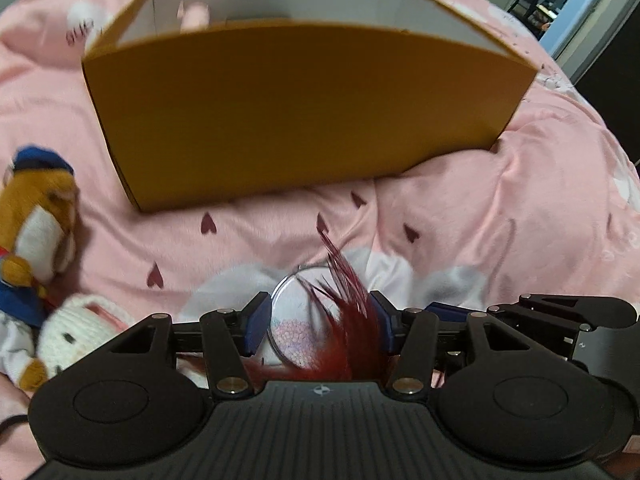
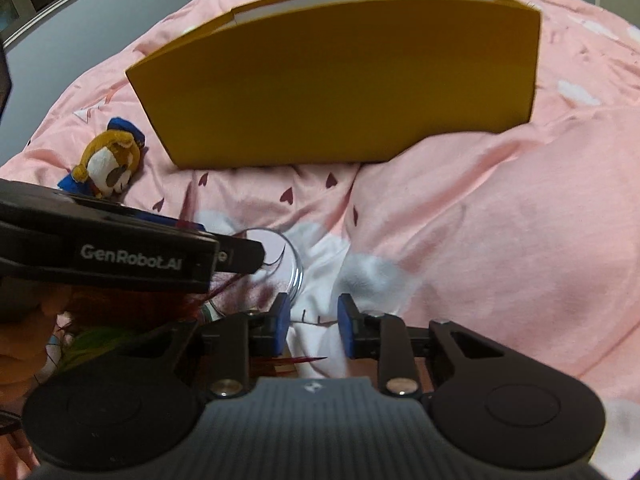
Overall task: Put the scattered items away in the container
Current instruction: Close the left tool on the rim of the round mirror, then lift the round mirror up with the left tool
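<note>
The left gripper (image 1: 318, 322) is nearest, jaws open and holding nothing, astride a round clear badge (image 1: 294, 320) with red feathers (image 1: 352, 320) on the pink quilt (image 1: 500, 208). This looks like the pick-up step: next it must close, lift, and carry to the yellow box (image 1: 304, 108) beyond. The right gripper (image 2: 314, 326) stands half open over white fabric (image 2: 320, 312), gripping nothing, beside the badge.

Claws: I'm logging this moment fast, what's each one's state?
Left claw: open, round clear disc and red feathers between its pads.
Right claw: partly open, nothing visibly gripped.
</note>
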Action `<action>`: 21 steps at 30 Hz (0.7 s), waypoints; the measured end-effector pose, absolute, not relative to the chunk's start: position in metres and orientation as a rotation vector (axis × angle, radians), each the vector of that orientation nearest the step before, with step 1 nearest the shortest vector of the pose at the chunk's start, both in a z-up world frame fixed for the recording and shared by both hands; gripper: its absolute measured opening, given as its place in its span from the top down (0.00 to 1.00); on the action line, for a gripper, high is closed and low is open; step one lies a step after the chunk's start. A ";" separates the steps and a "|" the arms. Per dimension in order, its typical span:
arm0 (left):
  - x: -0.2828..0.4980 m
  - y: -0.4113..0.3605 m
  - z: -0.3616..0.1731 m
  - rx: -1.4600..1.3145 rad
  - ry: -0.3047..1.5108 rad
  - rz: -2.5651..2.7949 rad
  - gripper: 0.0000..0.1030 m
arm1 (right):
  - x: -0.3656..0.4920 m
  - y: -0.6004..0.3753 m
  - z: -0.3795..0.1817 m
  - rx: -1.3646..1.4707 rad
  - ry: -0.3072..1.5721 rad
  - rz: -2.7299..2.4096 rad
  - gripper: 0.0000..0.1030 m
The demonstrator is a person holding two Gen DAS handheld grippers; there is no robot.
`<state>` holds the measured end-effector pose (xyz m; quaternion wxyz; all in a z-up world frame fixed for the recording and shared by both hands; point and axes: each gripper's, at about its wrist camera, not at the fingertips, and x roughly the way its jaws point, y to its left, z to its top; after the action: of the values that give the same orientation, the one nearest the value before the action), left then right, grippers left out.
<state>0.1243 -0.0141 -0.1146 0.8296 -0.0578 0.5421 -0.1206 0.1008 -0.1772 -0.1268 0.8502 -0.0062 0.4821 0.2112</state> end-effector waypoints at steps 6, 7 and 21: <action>0.129 -0.015 -0.129 -0.082 1.196 -0.247 0.36 | 0.110 -0.181 -0.138 0.029 1.061 0.450 0.72; 0.130 -0.014 -0.132 -0.093 1.203 -0.253 0.32 | 0.111 -0.181 -0.139 0.031 1.066 0.451 0.73; 0.119 0.004 -0.129 -0.211 1.200 -0.323 0.32 | 0.114 -0.187 -0.142 0.064 1.097 0.448 0.76</action>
<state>0.1193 0.0041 -0.1288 0.8079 -0.0986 0.5610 -0.1512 0.1144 -0.1869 -0.1424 0.8292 0.0299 0.5167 0.2109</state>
